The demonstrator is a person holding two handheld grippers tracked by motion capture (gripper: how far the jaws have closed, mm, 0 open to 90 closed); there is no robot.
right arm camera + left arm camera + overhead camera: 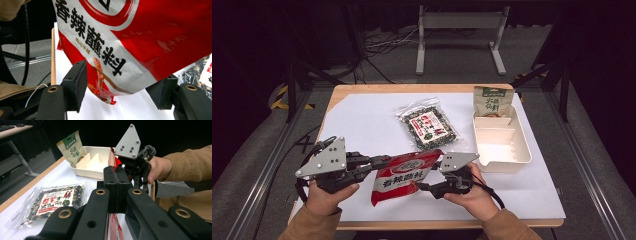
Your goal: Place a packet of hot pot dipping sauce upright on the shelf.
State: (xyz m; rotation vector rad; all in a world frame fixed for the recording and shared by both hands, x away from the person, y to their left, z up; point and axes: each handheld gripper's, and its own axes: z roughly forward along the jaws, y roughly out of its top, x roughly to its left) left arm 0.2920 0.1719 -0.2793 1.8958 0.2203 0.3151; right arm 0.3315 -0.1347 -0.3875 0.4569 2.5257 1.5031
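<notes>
- Far left: the left gripper (379, 162) has its jaws clamped flat together on the top-left edge of the red packet (404, 176). In the left gripper view the jaws meet with just a thin sliver of red film sticking out between them, so that's a firm pinch.
- Middle: the red packet hangs between the two hands, lifted off the white sheet (362, 125) at the near edge of the bench (412, 88). Its long axis runs diagonally, top corner toward the tray and bottom corner toward the person's left side.
- Right of it: the right gripper (426, 187) sits at the packet's right edge, with the packet lying to its left. In the right gripper view its jaws stand wide apart, one on each side of the packet's lower corner (107, 96), not touching it as far as I can see. So it's open and lined up. My guess is that closing on that corner is the next bit.
- The left hand does all the holding, and the right one is just nearer the tray.
- Farther back, centre: one clear bag of dark mix (428, 125) lies flat on the sheet.
- Far right: one cream divided tray (517, 160), with one green pouch (492, 102) leaning in its far end.
- Count: three packets total, one tray, two grippers.
</notes>
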